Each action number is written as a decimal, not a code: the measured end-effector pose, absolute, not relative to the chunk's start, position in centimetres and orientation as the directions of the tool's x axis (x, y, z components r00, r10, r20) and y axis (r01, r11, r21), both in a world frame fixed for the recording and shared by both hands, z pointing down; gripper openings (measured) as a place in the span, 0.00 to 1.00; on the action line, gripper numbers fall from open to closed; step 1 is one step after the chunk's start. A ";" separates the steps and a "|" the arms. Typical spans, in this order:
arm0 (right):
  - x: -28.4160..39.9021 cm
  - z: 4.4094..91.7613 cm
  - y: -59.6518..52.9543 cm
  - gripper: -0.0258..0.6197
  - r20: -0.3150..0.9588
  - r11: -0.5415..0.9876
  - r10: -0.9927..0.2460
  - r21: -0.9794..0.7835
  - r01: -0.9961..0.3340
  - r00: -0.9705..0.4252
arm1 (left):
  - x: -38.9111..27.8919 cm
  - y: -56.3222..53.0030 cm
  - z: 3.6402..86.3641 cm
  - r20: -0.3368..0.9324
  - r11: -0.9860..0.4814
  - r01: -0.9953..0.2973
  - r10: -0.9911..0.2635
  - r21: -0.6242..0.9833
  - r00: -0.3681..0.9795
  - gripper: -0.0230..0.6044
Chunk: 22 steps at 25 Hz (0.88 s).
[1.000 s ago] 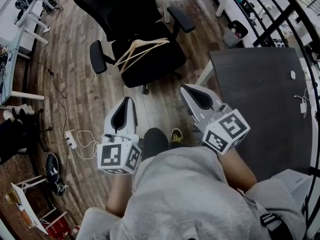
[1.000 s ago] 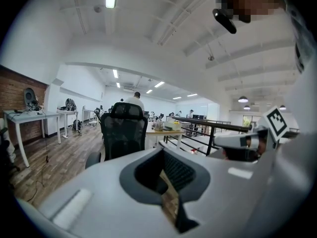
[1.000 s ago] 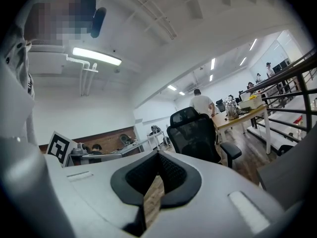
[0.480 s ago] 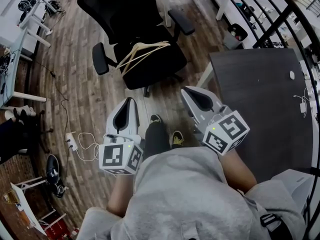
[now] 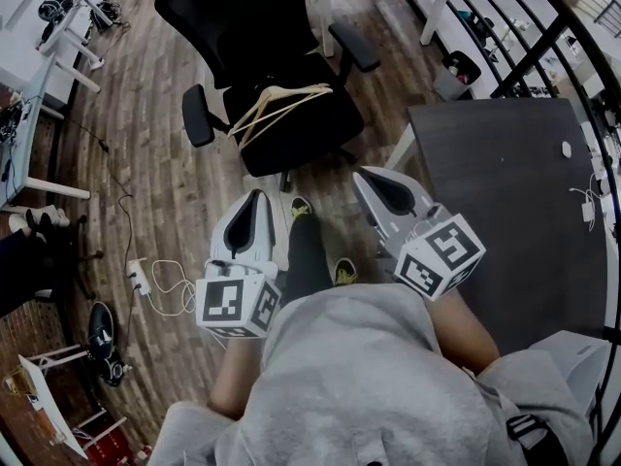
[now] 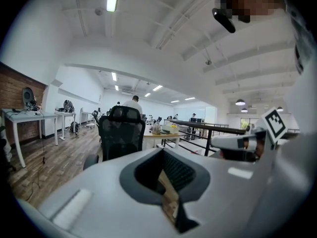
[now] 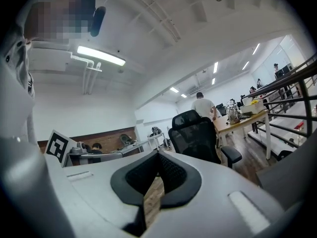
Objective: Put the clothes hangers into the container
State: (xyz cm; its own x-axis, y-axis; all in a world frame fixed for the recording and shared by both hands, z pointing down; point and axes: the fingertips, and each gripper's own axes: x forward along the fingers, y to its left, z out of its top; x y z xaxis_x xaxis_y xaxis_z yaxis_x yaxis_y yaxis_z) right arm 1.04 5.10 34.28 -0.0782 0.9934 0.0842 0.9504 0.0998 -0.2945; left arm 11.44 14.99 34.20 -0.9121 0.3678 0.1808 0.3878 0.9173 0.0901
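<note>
Hangers (image 5: 281, 98) on chair (image 5: 303, 132) | light, stiff, I reckon | I'd grip at neck | left gripper (image 5: 255, 200), right gripper (image 5: 367, 175) closed, empty

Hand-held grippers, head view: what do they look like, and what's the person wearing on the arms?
The left hand-held gripper and the right hand-held gripper match: light grey tapered shells with a black-lined teardrop hollow. Each carries a white cube with black square markers at the rear, the left cube and the right cube. The person wears a grey top; the forearms are uncovered.
</note>
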 end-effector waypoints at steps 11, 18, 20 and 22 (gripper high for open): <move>-0.5 33.7 7.1 0.04 0.078 0.104 0.993 -0.255 0.961 -0.086 | 9.4 16.8 34.0 0.167 0.930 0.356 0.338 0.092 -0.926 0.05; -1.9 34.6 9.1 0.04 0.099 0.113 0.991 -0.263 0.958 -0.089 | 7.9 19.0 34.8 0.183 0.931 0.350 0.329 0.101 -0.927 0.05; -2.4 35.0 10.0 0.04 0.106 0.114 0.990 -0.266 0.957 -0.089 | 7.4 19.8 35.2 0.189 0.931 0.349 0.326 0.104 -0.926 0.05; -2.9 35.4 10.8 0.04 0.113 0.115 0.990 -0.271 0.956 -0.087 | 6.9 20.6 35.5 0.194 0.930 0.351 0.326 0.108 -0.925 0.05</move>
State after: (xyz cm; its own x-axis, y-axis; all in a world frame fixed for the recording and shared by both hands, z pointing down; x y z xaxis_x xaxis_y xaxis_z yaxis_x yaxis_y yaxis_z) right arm -2.89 10.76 35.42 -0.0870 0.9898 0.1131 0.9556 0.1150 -0.2714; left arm 6.86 20.57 35.49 -0.9252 0.3261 0.1941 0.3505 0.9303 0.1080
